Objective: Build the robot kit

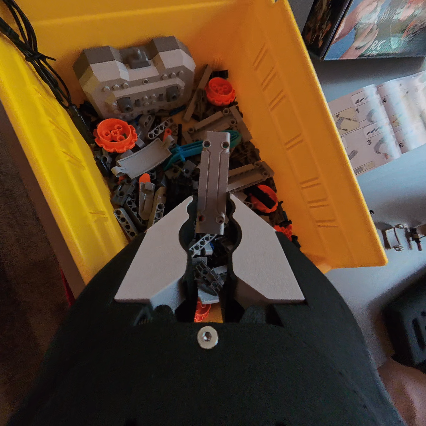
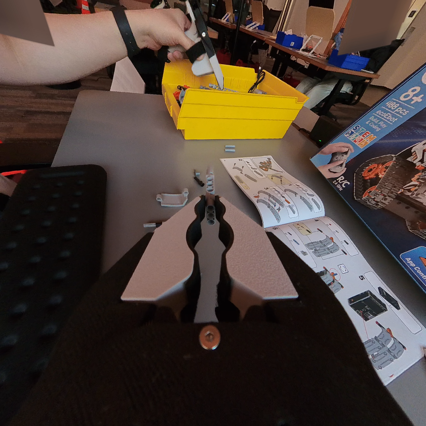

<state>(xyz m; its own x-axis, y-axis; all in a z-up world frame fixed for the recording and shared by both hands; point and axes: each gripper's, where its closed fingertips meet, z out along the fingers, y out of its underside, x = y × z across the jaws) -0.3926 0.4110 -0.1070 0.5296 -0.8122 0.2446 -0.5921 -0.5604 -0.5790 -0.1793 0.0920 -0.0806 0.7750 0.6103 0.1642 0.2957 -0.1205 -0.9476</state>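
My left gripper (image 1: pixel 211 202) is shut on a long flat grey panel piece (image 1: pixel 213 182) and holds it over the yellow bin (image 1: pixel 299 138) full of loose grey, black and orange building parts. A grey battery-box block (image 1: pixel 136 76) lies at the bin's far end. My right gripper (image 2: pixel 209 200) is shut on a grey beam with holes (image 2: pixel 209 184) and holds it above the grey table (image 2: pixel 129 143). In the right wrist view the left gripper (image 2: pixel 219 78) reaches into the yellow bin (image 2: pixel 230 115), held by a person's hand (image 2: pixel 159 30).
A curved grey panel (image 2: pixel 172 198), a black pin (image 2: pixel 198 181) and small grey pins (image 2: pixel 229 148) lie on the table. An open instruction booklet (image 2: pixel 299 230) lies to the right, with the kit box (image 2: pixel 380 173) behind it. A black studded plate (image 2: pixel 46 230) lies at the left.
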